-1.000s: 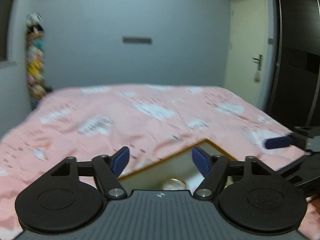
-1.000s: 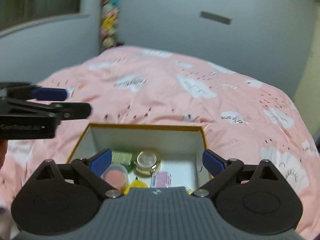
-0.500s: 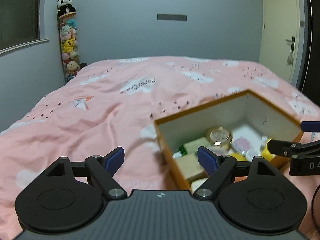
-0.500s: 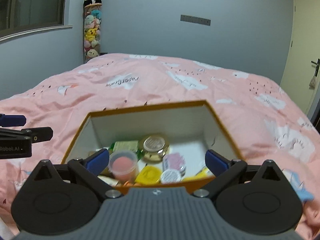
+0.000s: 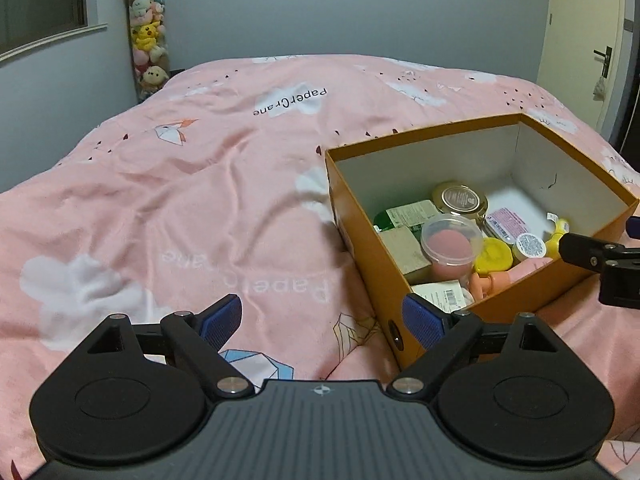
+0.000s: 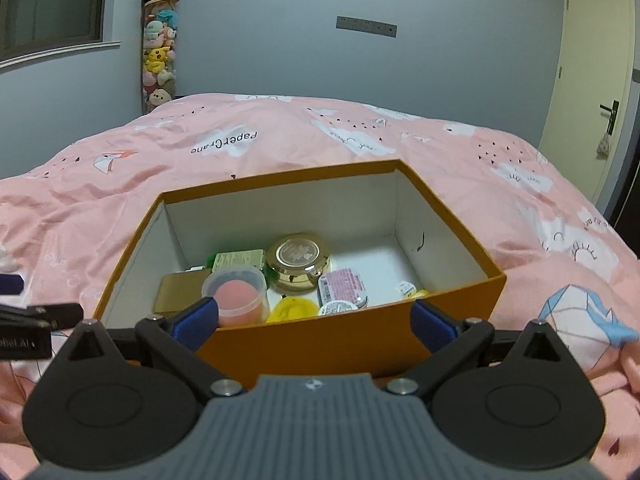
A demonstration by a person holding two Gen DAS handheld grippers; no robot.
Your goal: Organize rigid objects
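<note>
- My left gripper (image 5: 322, 322) sits low in the left wrist frame, its jaws opening wide with nothing between them but pink bedspread (image 5: 168, 200). The risk I see is that the soft cover bunches under the fingers if I drop lower here, and a pad may snag the fabric.
- The orange box (image 5: 372, 256) fills the right half of that frame, resting on the bed, and my right-hand blue pad (image 5: 422, 320) is just beside its near corner. I judge a careless sweep could shove or tip the box, since the bedding gives it no firm footing.
- Inside the box, towards its near end, the small items lie crowded: a clear tub with pink contents (image 6: 236, 294), a gold-lidded jar (image 6: 298, 264), a yellow cap (image 6: 294, 309) and a pink-labelled tin (image 6: 343, 286), some touching. Reaching for one, I could knock its neighbours or pinch two at once.
- My right gripper (image 6: 316, 316) is low centre in the right wrist frame, fingers spread and empty, just behind the box's near wall. That wall hides the closest items, so I could strike its rim going in.
- At the left edge of that frame the other gripper's tip is close; both tools heading for the box could collide.
</note>
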